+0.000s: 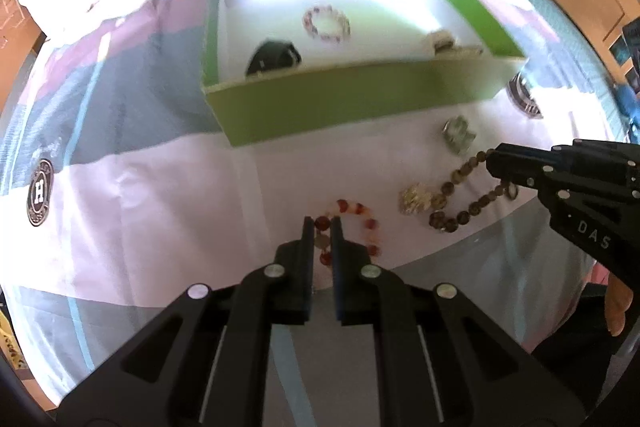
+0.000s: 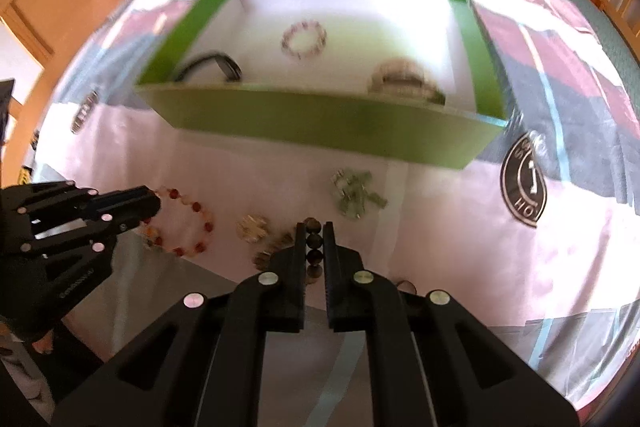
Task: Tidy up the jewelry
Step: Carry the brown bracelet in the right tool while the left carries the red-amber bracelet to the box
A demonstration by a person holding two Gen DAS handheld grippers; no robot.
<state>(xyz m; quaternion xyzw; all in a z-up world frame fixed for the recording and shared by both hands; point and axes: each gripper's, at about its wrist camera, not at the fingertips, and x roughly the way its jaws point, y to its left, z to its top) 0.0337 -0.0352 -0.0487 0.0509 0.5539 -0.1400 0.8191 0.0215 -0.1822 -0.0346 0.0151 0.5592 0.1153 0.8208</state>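
Partway through, judging by the layout.

Already sitting inside the green box (image 1: 348, 107), upper middle of both views: a pink bead bracelet (image 1: 326, 25) near the centre of the white floor, a black band (image 1: 274, 59) against the near wall at left, a pale bangle (image 2: 398, 77) toward the right end.

Still lying on the bedsheet (image 1: 160, 187) in front of the box: a greenish stone bracelet (image 2: 358, 197) just below the box wall, a small pale charm piece (image 1: 416, 201) lower down, between the two bead strings.

Being handled now, lower half of both frames:
- left gripper (image 1: 322, 223): jaws clamping on one side of the red bead bracelet (image 1: 370, 223), rest of the loop hanging out to the right of the jaws, seemingly just clearing the sheet.
- right gripper (image 2: 312, 227): jaws pinching the brown bead bracelet (image 1: 456, 187), dark beads stacking up in the narrow slot between the jaws, remainder of the string trailing down toward the sheet.

Remaining, by estimate: carrying both gripped strings up over the near wall and dropping them in, then collecting the greenish bracelet and the charm piece. Some motion blur, so finer detail unreadable.
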